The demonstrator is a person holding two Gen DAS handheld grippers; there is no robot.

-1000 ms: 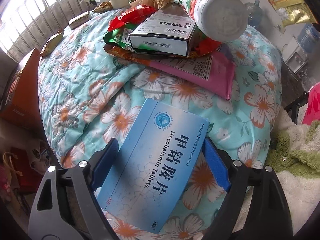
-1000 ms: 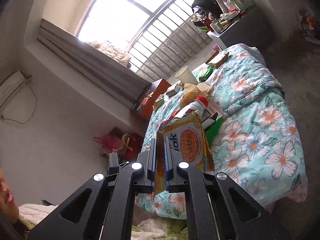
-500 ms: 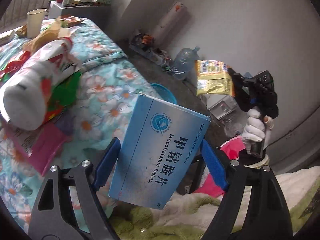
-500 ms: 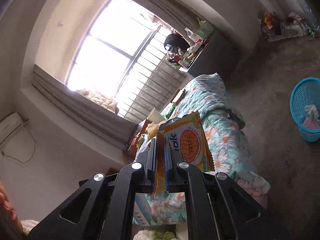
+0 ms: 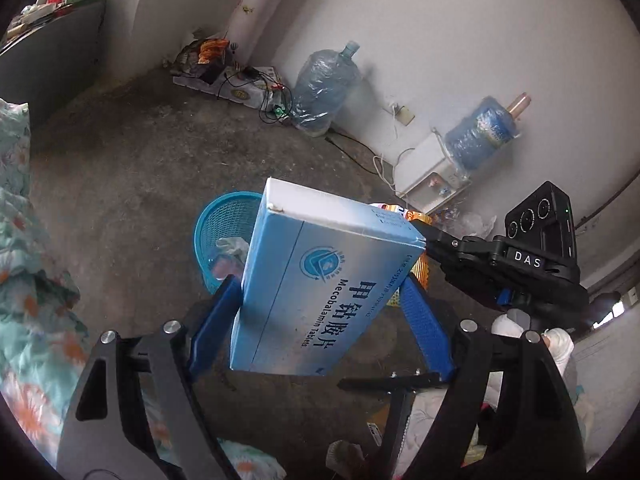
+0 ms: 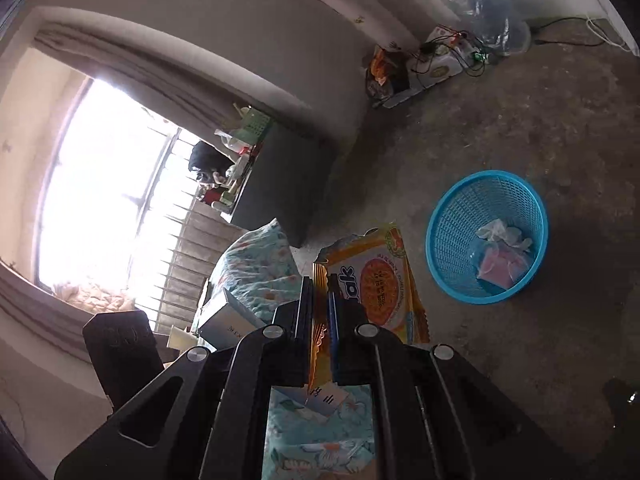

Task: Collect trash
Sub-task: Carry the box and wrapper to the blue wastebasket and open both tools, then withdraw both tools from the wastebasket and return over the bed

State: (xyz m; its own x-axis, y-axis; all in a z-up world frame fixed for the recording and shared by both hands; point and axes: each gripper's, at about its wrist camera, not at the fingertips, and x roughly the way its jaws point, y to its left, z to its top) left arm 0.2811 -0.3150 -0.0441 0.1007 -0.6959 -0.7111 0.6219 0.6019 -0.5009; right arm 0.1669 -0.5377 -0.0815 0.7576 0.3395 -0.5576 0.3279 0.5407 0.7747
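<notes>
Bare concrete floor (image 5: 132, 168), white wall behind w/ two wrapped water jugs (image 5: 320, 84), white dispenser (image 5: 430, 176), tangle of cables + a low board by the corner. Blue mesh basket (image 6: 486, 236) standing on floor, already holding a pink packet + crumpled white bits; in left wrist view partly hidden behind the box. Left gripper (image 5: 320, 308) spread wide, blue pads clamped on both long sides of blue medicine box (image 5: 320, 292), "Mecobalamin Tablets" printed on face, box tilted, its far white end up over the basket area. Right gripper (image 6: 320, 308) pressed nearly together, pinching an orange-yellow snack wrapper (image 6: 380, 284) by its crimped edge, wrapper sticking up and forward, basket off to its right, apart from it. Same right gripper seen from left view at right edge, black body marked "DAS", gloved hand (image 5: 556, 344) under it. Floral quilt (image 5: 24, 240) along left edge of left view; in right view quilt behind and below the wrapper, bright barred window (image 6: 104, 200) + cluttered dark cabinet beyond. Whether anything touches basket rim: can't tell.
</notes>
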